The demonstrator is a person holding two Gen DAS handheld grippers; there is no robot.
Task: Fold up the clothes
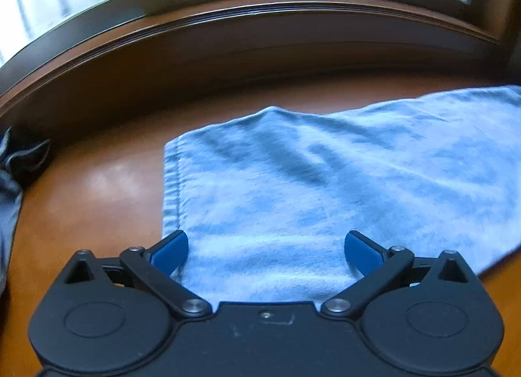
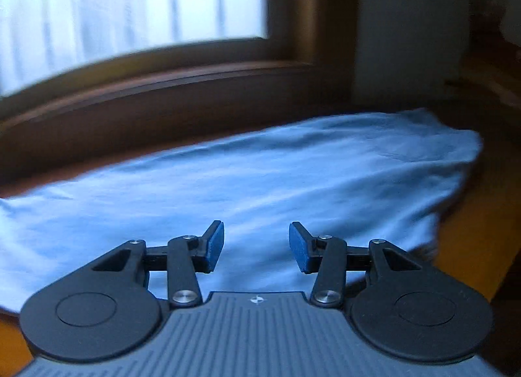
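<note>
**With both grippers empty, the next fold waits on a clean grasp**

While the light blue garment [image 1: 325, 181] lies spread across the brown wooden table [image 1: 97, 188], neither tool holds any of it. The left gripper [image 1: 265, 246] hangs over the stitched hem at the cloth's left end with its blue pads [image 1: 171, 251] spread as wide as they go, nothing between them but cloth lying flat below. The right gripper [image 2: 256, 245] hovers over the middle of the garment [image 2: 260, 175], its fingers partly apart and likewise pinching nothing.

Judging by how things lie, the step in hand is to take hold for another fold. To do it well, the left tool probably wants to come down on the hem corner, where the doubled seam gives the pads something firm to bite, and the right should find a matching edge instead of the loose middle, so the cloth lifts evenly. Wrinkles run across the fabric; smoothing them first would give a flatter fold.

That tabletop is smooth and slightly glossy, so cloth may slide when dragged. A wooden sill and a bright window [image 1: 65, 6] run along its far side. Another grey piece of cloth [image 1: 13, 175] sits at the table's left edge, well apart from the blue one.
</note>
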